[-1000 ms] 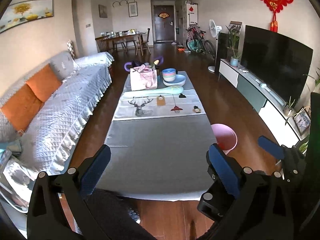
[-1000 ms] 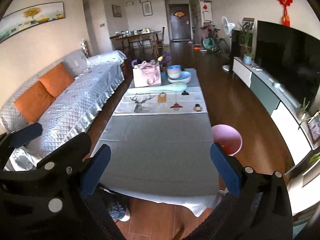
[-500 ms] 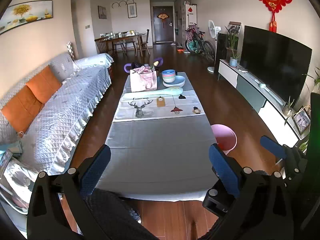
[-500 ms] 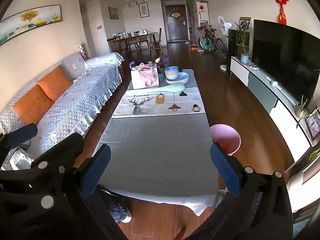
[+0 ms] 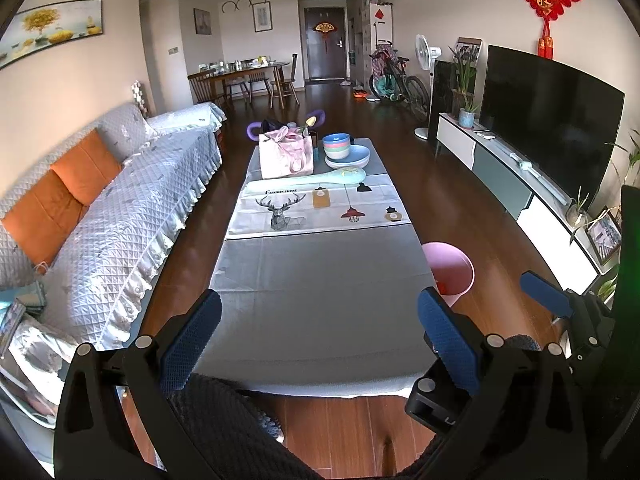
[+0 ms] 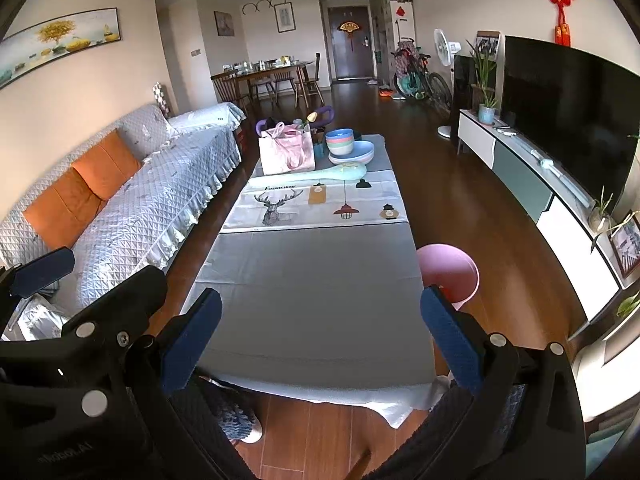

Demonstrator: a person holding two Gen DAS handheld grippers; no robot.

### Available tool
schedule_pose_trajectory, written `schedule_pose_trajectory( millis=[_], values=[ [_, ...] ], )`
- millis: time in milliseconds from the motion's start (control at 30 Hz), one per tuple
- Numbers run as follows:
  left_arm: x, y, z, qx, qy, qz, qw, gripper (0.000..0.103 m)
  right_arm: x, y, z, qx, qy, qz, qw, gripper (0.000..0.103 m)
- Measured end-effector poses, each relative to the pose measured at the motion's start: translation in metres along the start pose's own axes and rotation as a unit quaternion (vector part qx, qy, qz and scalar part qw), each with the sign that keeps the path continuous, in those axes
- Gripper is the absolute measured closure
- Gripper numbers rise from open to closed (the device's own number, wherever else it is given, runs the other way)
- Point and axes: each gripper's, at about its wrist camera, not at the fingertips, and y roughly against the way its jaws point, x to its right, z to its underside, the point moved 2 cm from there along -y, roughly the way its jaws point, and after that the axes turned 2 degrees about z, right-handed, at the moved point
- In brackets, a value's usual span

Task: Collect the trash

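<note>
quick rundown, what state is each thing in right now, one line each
left tongs: open, empty, held above the near table edge
right tongs: open, empty
pink bin: upright on the floor beside the table, open top
pink bag: standing upright at the far end, top open
bowls: stacked, on a plate
TV: screen dark
front door: closed
fan: standing upright
</note>
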Motion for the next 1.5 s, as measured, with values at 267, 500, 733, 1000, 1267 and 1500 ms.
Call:
schedule_pose_trajectory(
  millis=[267, 500, 733, 1000, 1267, 1500],
  values=[
    [-0.004, -0.001, 0.000, -0.005, -0.003, 0.002, 1.0000, 0.008, 0.001, -0.002, 0.003, -0.004, -0.003, 0.004, 1.000, 0.005],
    [-0.006, -0.001, -0.001, -0.006, -0.003, 0.004, 1.0000, 0.008, 0.000, -0.002, 0.005, -0.005, -0.004, 0.002, 1.000, 0.005],
    [-0.005, -0.001, -0.001, -0.007, -0.002, 0.003, 1.0000, 0.008, 0.001, -0.001, 0.006, -0.006, -0.005, 0.001, 1.000, 0.005],
    [-0.006, -0.001, -0.001, -0.008, -0.003, 0.004, 1.0000, 0.008, 0.001, -0.001, 0.005, -0.007, -0.005, 0.001, 1.000, 0.005],
    [-0.006, -0.002, 0.000, -0.012, -0.004, 0.003, 0.9999, 0.008, 0.003, 0.000, 0.010, -0.009, -0.004, 0.001, 1.000, 0.005],
    [-0.007, -0.002, 0.000, -0.014, -0.004, 0.003, 0.9999, 0.008, 0.005, 0.000, 0.009, -0.011, -0.004, 0.000, 1.000, 0.005]
  ],
)
